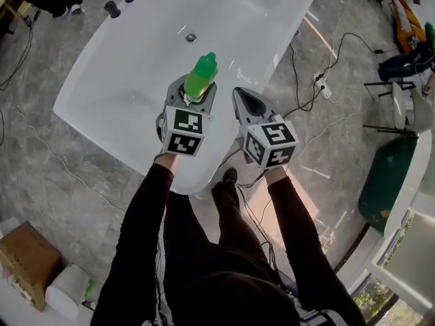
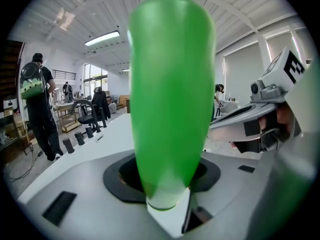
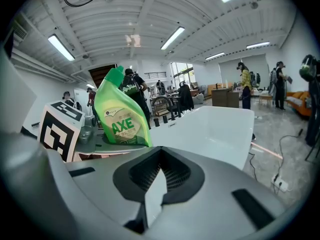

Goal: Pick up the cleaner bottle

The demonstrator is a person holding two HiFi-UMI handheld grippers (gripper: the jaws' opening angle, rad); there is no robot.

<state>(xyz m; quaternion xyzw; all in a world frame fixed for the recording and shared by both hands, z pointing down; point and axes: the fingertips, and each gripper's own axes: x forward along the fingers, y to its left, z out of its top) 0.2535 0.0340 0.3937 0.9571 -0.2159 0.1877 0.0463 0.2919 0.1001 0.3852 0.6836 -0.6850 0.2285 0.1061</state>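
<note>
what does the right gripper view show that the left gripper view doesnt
Only the right gripper view: the AXE label on the green plastic cleaner bottle, the closed, empty right tongs and a white power strip on the floor. Only the left gripper view: the bottle's lower end clamped between the left tongs, seen close up. Both: the bottle and the white bathtub.
</note>
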